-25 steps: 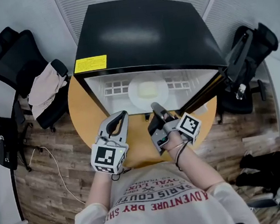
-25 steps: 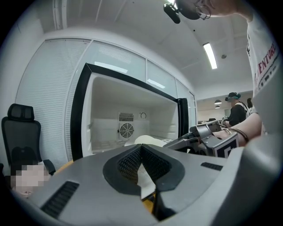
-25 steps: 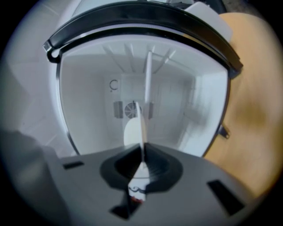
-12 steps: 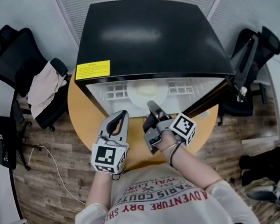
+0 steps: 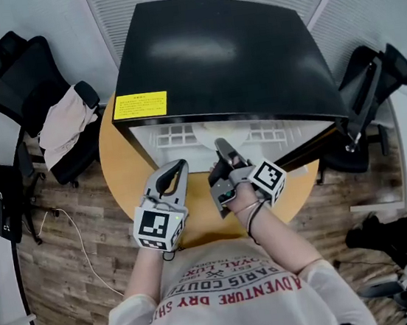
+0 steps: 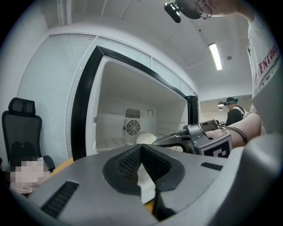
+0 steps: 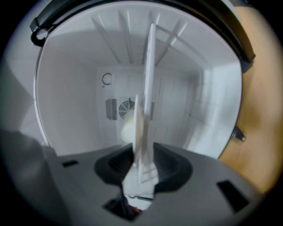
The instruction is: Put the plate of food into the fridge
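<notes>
- Small black fridge [image 5: 211,53], upright on the far edge of a round wooden table [image 5: 119,169]; yellow label [image 5: 139,105] at the front left corner of its top; door swung open at the right edge; bare white compartment with a round fan grille [image 7: 126,108] on the back wall.
- White round plate [image 7: 146,88], flat and thin, inside the compartment near the middle of its front edge.
- Pale yellowish lump of food [image 7: 126,128] on the plate's middle.

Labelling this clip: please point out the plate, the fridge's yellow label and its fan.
plate [image 7: 149,66], right gripper view, edge-on rim.
yellow label [image 5: 139,105], head view, its middle.
fan [image 6: 132,128], left gripper view, grille centre.
</notes>
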### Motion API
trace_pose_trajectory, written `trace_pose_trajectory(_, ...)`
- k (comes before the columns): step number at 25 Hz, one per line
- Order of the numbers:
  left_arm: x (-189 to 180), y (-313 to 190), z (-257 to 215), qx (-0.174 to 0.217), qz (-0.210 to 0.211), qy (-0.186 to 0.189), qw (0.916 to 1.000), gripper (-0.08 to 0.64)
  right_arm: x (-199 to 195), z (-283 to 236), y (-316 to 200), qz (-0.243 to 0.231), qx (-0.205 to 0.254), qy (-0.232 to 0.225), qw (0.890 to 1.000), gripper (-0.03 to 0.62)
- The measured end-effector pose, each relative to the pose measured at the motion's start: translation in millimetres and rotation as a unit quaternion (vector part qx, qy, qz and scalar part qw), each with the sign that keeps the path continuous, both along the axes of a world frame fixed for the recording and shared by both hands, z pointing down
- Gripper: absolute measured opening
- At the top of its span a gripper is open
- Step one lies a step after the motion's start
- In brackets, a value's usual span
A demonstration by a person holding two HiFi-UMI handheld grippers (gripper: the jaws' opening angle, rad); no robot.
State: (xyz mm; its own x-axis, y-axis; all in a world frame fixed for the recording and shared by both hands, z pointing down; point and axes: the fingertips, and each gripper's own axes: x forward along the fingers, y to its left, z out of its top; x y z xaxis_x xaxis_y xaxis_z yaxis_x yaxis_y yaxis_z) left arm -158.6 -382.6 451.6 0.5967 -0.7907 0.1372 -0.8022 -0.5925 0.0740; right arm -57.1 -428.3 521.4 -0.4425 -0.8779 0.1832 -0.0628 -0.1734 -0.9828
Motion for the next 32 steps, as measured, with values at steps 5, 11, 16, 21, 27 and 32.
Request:
trace_pose_trajectory(5, -1, -3, 4, -0.007, 0.000, -0.001, 1.0000, 0.028, 2, 1, -8, -0.003, 0.002, 0.001, 1.000, 0.167)
trace_pose_trajectory(11, 1, -4, 5, -0.010, 0.004, -0.002, 0.9999, 0.026, 1, -3, -8, -0.018, 0.015, 0.033, 0.999, 0.167)
trace_pose_trajectory(16, 6, -1, 10, -0.015, 0.013, -0.003, 0.9998, 0.026, -6, -12, -1, -0.042, 0.041, 0.077, 0.995, 0.175)
trace_pose_trajectory(21, 9, 5, 6, -0.009, 0.017, -0.005, 0.9998, 0.027, -15, -22, 23, -0.079, 0.061, 0.106, 0.989, 0.187)
trace_pose_trajectory(27, 13, 17, 5, -0.009, 0.024, -0.008, 0.9996, 0.026, -5, -27, 43, -0.118, 0.121, 0.235, 0.957, 0.032)
trace_pose_trajectory(32, 17, 29, 4, -0.007, 0.030, -0.009, 0.9995, 0.026, 14, -36, 52, -0.120, 0.198, 0.409, 0.883, 0.028)
